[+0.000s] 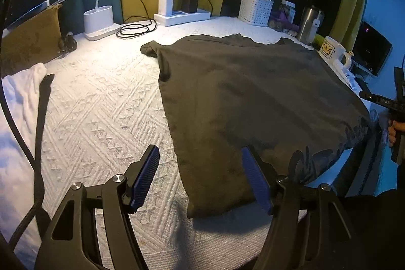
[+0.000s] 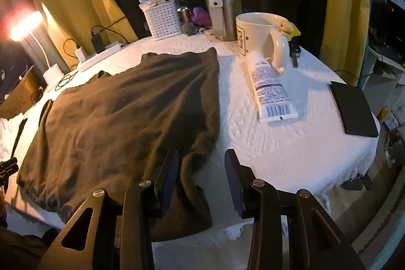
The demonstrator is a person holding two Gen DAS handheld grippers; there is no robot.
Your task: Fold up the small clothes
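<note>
A dark brown garment (image 1: 243,98) lies spread flat on a white textured tablecloth (image 1: 101,113). My left gripper (image 1: 202,179) is open just above the garment's near left corner, blue pads on either side of the edge. In the right wrist view the same garment (image 2: 126,113) fills the left and centre. My right gripper (image 2: 202,179) is open over the garment's near right corner, which hangs at the table's front edge. Neither gripper holds cloth.
A white garment (image 1: 17,118) lies at far left. At the back stand a lamp base (image 1: 98,22), power strip (image 1: 182,15), white basket (image 2: 162,19), steel tumbler (image 2: 225,6) and mug (image 2: 260,34). A tube (image 2: 270,90) and black notebook (image 2: 353,110) lie right.
</note>
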